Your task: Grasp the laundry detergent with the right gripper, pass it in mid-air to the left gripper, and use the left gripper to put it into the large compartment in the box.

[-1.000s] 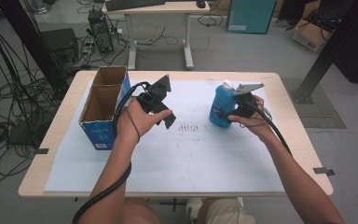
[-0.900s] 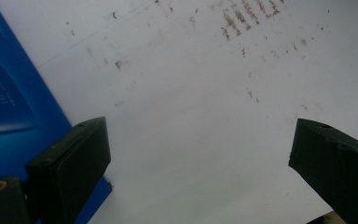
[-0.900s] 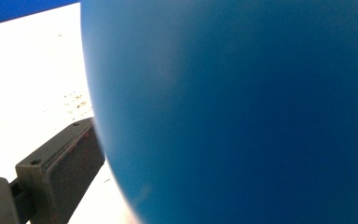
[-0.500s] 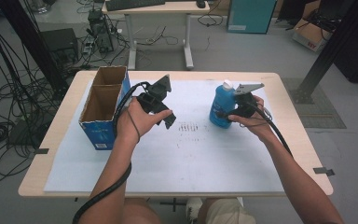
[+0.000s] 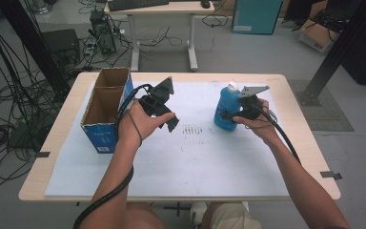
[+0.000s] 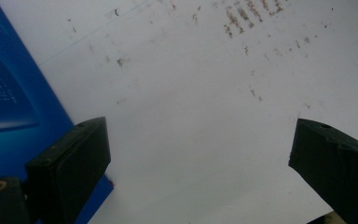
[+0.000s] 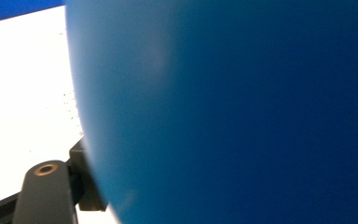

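A blue bottle (image 5: pixel 226 104) with a white cap stands upright right of centre on the white sheet (image 5: pixel 195 162). My right gripper (image 5: pixel 225 116) reaches it from the right at its lower body. Its jaws have just been closing, with the bottle between them. In the right gripper view the bottle (image 7: pixel 237 112) looms close, and the left pad (image 7: pixel 86 186) lies against its side. My left gripper (image 5: pixel 164 117) hovers over the sheet, pointing down beside the box. Its jaws (image 6: pixel 200 158) stand wide open above bare sheet with nothing between them.
An open-topped blue cardboard box (image 5: pixel 106 107) with two compartments stands at the table's left, and its blue side (image 6: pixel 9 93) is close to my left jaw. Faint brown marks (image 5: pixel 193 131) dot the sheet's middle. Cables trail from both grippers along the forearms.
None of the hands or objects has visibly shifted; the bottle stays upright in the same spot with the right gripper around it.
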`<state>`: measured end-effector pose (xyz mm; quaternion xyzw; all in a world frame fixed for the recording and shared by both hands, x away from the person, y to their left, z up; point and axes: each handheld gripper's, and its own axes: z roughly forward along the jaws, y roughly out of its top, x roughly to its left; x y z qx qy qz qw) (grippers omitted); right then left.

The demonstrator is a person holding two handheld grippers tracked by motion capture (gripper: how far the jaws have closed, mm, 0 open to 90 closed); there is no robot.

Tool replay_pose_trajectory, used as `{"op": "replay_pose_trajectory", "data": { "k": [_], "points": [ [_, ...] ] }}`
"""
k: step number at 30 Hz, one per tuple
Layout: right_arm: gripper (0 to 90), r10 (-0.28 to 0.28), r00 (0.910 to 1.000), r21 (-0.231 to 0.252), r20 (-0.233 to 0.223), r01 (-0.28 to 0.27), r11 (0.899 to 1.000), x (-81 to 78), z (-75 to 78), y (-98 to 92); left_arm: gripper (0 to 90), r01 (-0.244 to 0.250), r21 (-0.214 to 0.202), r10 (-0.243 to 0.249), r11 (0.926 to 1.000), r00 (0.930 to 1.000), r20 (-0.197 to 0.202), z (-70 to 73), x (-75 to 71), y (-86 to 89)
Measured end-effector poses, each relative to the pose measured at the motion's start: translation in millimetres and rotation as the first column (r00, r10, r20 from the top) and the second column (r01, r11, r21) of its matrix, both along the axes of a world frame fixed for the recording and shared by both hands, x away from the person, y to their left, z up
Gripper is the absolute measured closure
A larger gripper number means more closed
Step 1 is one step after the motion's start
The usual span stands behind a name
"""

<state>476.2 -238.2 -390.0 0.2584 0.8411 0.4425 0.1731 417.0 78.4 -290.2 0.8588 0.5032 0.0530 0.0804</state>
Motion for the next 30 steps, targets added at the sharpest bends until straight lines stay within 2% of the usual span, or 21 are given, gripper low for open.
{"op": "replay_pose_trajectory", "data": {
  "k": [5,14,30],
  "points": [
    [28.9,0.006,0.9999,-0.001,0.010,-0.006,1.000,1.2,-0.9,0.0,5.5,0.001,0.001,-0.001,1.0000,1.0000,-0.007,-0.6,0.2,0.1],
    [38.7,0.022,0.9998,0.013,0.002,-0.022,1.000,2.5,-4.8,-1.8,5.5,-0.001,-0.001,0.001,1.0000,1.0000,-0.006,-1.9,1.1,0.4],
    [41.5,0.026,0.9996,0.028,-0.014,-0.026,0.999,3.1,-5.3,-2.7,5.5,0.001,0.000,-0.001,1.0000,1.0000,-0.002,-0.5,0.7,-0.4]
  ]
}}
